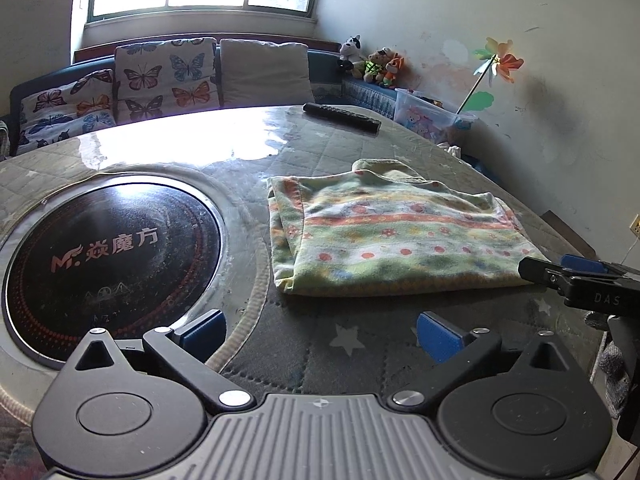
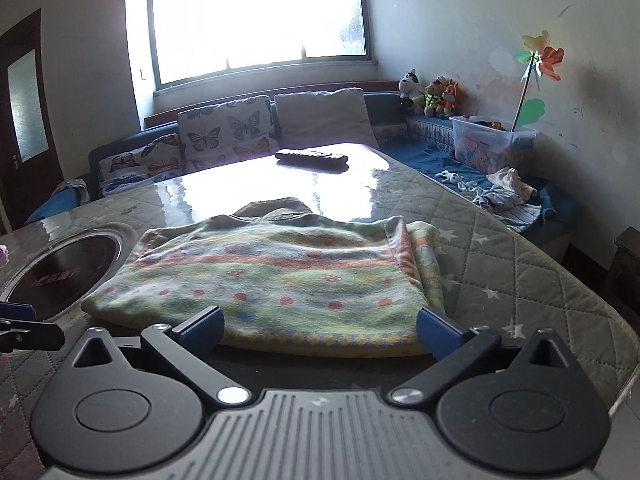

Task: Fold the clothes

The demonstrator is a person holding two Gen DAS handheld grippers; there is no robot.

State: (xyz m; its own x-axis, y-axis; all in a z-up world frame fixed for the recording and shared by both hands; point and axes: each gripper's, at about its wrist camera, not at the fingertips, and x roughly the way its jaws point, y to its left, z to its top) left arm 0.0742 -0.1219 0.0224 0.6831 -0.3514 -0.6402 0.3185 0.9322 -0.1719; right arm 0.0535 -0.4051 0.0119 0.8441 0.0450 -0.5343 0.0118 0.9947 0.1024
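The left tool [image 1: 320, 330] hovers low over the quilted counter [image 1: 360, 360] with its 2 blue pads [image 1: 438, 336] spread wide apart and nothing between them; bare star-print cover lies under the gap. The right tool [image 2: 320, 326] also stands wide apart, its pads [image 2: 202, 326] just at the near hem of the garment [image 2: 276, 276] and holding none of it. In the left view the right tool [image 1: 576, 276] reaches in from the right edge, its tip at the garment's [image 1: 384, 236] near right corner; whether it touches the cloth I cannot tell. In the right view the left tool [image 2: 24, 328] shows at the left edge, beside the garment's near left corner. The garment is a fleece piece with green, orange and white bands and small flowers, lying flat on the counter with 1 side folded over along an edge and a collar bunched at its far side. Left of it, set into the counter, is a round black hob [image 1: 108, 256] with a metal rim. Farther back a black remote [image 1: 340, 117] lies on the glossy part of the counter. Beyond are butterfly cushions [image 1: 164, 78] on a blue sofa, 3 plush toys [image 2: 430, 94], a clear bin [image 2: 490, 142] with a pinwheel [image 2: 540, 58], and a bright window [image 2: 256, 16].
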